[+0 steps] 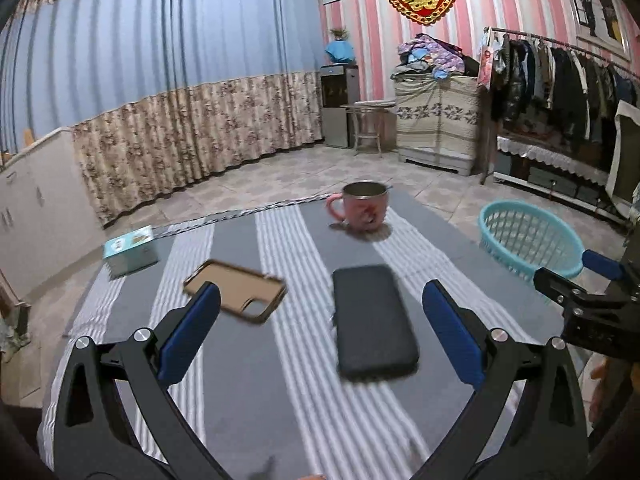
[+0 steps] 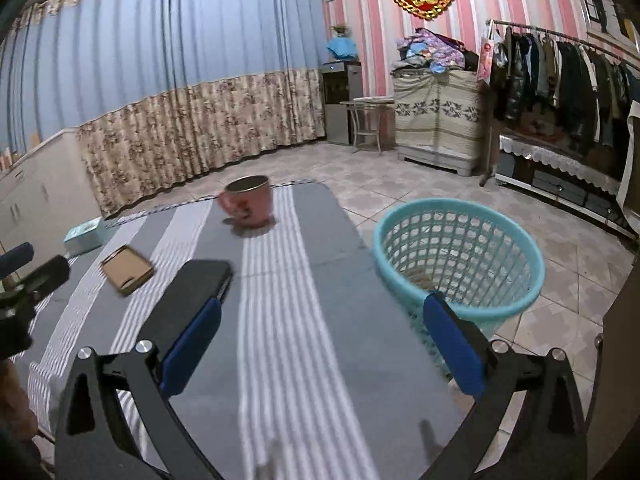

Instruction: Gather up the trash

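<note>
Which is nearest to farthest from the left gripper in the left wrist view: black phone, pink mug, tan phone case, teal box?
From the left gripper, jaws open and empty:
1. Black phone, just ahead, toward the right finger.
2. Tan phone case, by the left fingertip; too close to call against the phone.
3. Teal box, far left table edge.
4. Pink mug, far end, slightly right.

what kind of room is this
Most likely a lived-in room of a home: a rack of hanging clothes, long curtains and a cloth-covered table with a pink mug.
</note>
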`<action>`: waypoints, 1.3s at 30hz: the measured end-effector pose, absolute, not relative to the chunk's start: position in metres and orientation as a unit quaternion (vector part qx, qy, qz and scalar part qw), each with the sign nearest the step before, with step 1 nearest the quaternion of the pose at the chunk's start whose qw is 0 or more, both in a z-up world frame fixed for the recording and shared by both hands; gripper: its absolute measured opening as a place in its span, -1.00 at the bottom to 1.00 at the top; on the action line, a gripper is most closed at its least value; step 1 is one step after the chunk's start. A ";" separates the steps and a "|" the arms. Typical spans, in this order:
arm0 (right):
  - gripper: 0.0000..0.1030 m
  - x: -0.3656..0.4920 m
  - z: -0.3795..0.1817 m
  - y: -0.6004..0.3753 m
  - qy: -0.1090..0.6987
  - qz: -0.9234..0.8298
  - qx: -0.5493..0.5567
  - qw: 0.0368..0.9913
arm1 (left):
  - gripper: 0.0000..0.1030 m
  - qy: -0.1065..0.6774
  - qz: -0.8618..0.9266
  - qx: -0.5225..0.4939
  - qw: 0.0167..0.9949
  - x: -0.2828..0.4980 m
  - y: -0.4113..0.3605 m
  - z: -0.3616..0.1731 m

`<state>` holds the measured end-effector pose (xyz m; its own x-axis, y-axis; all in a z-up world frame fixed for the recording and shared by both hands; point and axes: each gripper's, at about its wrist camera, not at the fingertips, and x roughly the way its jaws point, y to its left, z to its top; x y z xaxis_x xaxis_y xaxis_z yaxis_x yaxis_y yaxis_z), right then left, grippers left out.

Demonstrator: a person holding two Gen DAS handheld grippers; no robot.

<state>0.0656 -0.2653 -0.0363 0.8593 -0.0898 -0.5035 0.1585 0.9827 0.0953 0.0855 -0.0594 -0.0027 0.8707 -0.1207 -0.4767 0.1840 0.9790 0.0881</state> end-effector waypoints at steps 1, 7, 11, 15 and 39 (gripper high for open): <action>0.92 0.058 -0.036 -0.258 0.254 -0.064 0.066 0.963 | 0.90 0.240 -0.076 0.065 0.966 0.080 -0.056 -0.004; 0.92 0.028 -0.035 -0.237 0.238 -0.062 0.043 0.968 | 0.90 0.231 -0.053 0.064 0.969 0.051 -0.043 -0.012; 0.92 0.018 -0.033 -0.229 0.225 -0.061 0.039 0.972 | 0.90 0.229 -0.048 0.044 0.971 0.040 -0.035 -0.013; 0.92 0.012 -0.025 -0.225 0.205 -0.056 0.031 0.977 | 0.90 0.221 -0.041 0.041 0.974 0.031 -0.035 -0.015; 0.92 0.012 -0.028 -0.223 0.193 -0.063 0.014 0.979 | 0.90 0.209 -0.027 0.057 0.976 0.031 -0.043 -0.011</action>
